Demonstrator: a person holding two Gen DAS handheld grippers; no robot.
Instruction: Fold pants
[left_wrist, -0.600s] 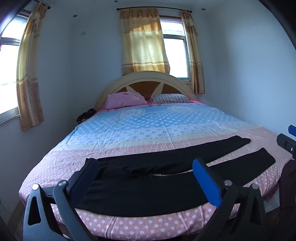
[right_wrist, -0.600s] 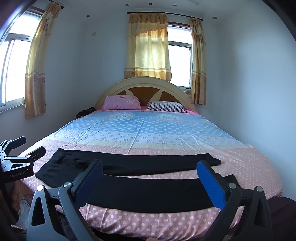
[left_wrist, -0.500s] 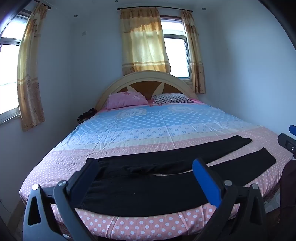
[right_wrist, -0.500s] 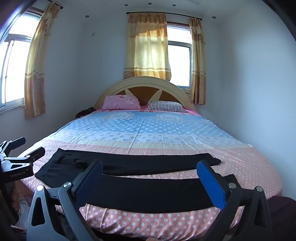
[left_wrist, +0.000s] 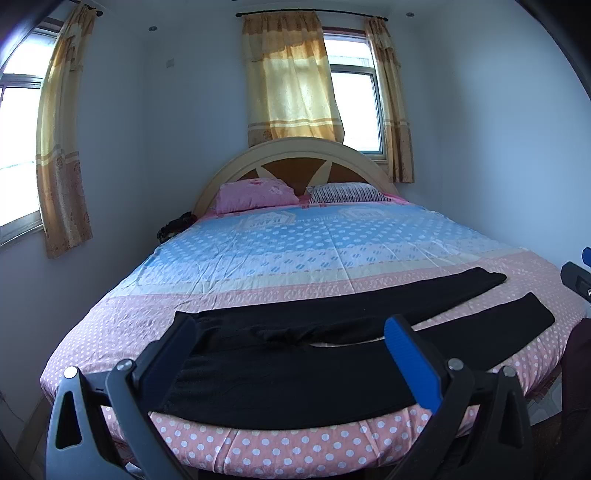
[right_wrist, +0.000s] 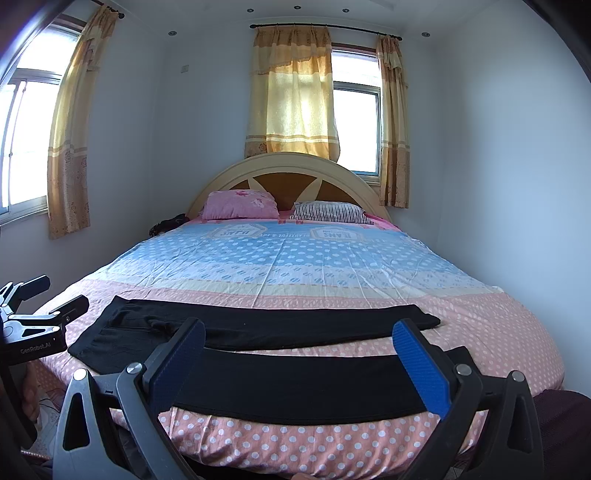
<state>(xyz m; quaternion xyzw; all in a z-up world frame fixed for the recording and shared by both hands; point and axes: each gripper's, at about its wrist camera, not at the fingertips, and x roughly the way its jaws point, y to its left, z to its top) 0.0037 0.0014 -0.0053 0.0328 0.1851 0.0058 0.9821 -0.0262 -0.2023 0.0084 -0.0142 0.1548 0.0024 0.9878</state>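
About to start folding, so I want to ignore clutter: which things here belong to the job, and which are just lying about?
For the job:
- black pants, spread flat on the bed
- left gripper, open
- right gripper, open

Lying about:
- pink pillow
- striped pillow
- dark bundle beside the bed

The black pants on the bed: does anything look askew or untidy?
Mostly neat. The black pants lie flat across the bed, legs spread apart. Only the crotch area is bunched into small wrinkles.
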